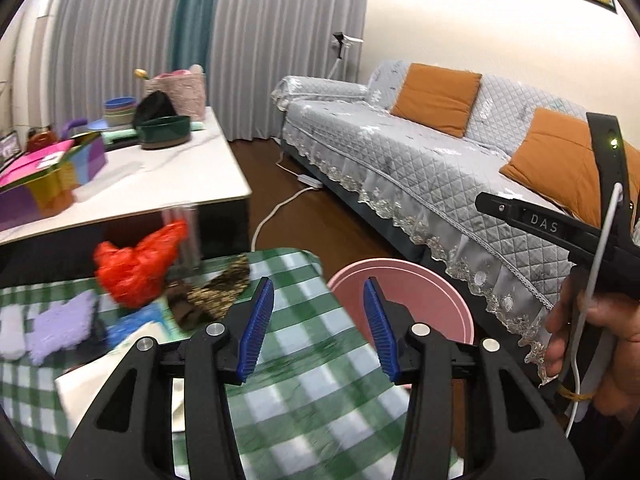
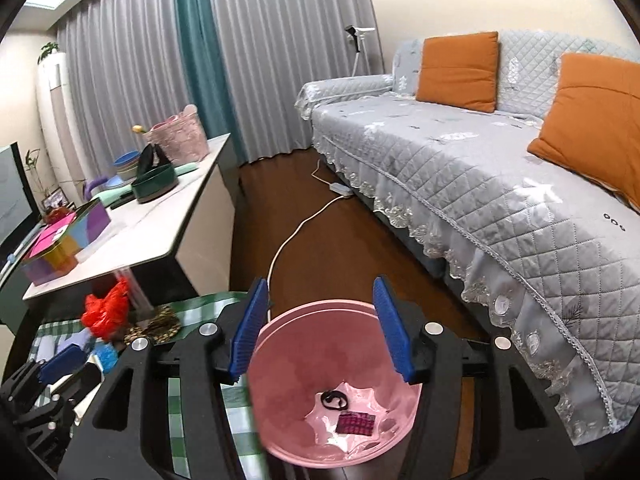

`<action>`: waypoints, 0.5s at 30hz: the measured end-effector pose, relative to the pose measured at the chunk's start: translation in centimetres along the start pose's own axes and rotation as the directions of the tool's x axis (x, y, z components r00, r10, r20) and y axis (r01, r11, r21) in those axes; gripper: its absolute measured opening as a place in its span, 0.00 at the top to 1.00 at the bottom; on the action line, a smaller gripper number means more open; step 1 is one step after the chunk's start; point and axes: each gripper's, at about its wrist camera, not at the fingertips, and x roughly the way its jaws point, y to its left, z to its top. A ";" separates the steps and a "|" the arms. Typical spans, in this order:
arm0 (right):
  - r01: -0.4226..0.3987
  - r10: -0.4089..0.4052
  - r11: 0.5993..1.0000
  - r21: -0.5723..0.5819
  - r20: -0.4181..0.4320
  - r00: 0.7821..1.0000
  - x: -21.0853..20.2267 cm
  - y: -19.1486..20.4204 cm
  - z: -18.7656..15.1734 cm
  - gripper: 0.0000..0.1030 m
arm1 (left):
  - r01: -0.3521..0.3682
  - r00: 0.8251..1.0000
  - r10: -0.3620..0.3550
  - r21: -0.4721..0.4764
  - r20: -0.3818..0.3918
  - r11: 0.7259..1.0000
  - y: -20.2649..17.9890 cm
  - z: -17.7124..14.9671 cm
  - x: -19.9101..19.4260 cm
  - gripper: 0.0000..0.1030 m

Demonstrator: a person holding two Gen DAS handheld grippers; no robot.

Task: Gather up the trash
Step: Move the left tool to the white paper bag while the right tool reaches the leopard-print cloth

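My left gripper (image 1: 319, 320) is open over a green checked tablecloth (image 1: 312, 400), with nothing between its blue pads. On the cloth to its left lie a crumpled red plastic bag (image 1: 136, 268), a leopard-print scrap (image 1: 216, 296), a fluffy purple piece (image 1: 60, 328), a blue wrapper (image 1: 132, 326) and white paper (image 1: 116, 384). My right gripper (image 2: 321, 328) is open and empty above a pink bin (image 2: 276, 408). In the bin lie a black ring (image 2: 334, 400), a dark red blister pack (image 2: 356, 424) and clear plastic. The bin (image 1: 424, 304) stands just right of the cloth.
A white table (image 1: 168, 176) behind holds a colourful box (image 1: 52, 180), a green bowl (image 1: 164, 130), stacked bowls and a pink basket. A grey-covered sofa (image 2: 460, 168) with orange cushions runs along the right. A white cable (image 2: 304, 224) crosses the wooden floor. A hand (image 1: 600, 320) holds the right tool.
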 end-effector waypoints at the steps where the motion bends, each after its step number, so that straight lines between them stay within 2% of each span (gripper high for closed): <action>1: -0.011 0.011 1.000 -0.005 -0.001 1.000 -0.2 0.5 -0.1 0.46 | -0.010 1.000 0.010 -0.001 0.005 1.000 0.5 -0.1 -0.8 0.56; 10: -0.096 0.095 0.993 -0.067 -0.015 0.995 -0.8 4.9 -1.1 0.46 | -0.088 0.995 0.088 -0.009 0.049 0.996 4.5 -0.4 -7.0 0.57; 15: -0.149 0.147 0.984 -0.100 -0.030 0.989 -0.7 7.1 -1.5 0.47 | -0.144 0.986 0.145 -0.024 0.076 0.989 6.4 -1.4 -9.0 0.59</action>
